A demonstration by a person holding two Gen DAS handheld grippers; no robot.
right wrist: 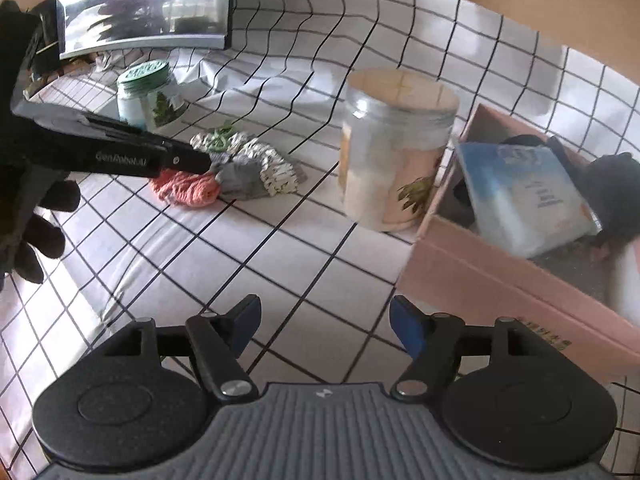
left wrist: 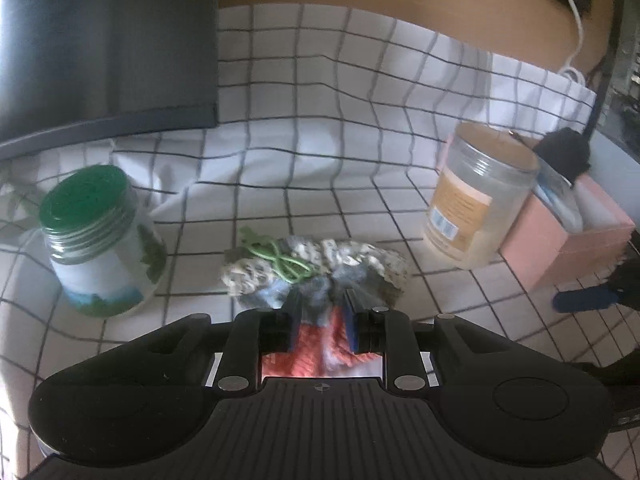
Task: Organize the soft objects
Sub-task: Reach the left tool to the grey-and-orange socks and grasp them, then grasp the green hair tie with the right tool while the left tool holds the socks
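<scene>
I'm clamping the left gripper on the grey cloth in the soft pile at lower centre, over the orange knit. Right gripper is hovering, fingers spread wide, bottom of frame beside the pink box.

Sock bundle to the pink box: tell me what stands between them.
The orange-labelled jar stands between the sock bundle, pinched by the left gripper, and the pink box, right against the box's near wall.
</scene>
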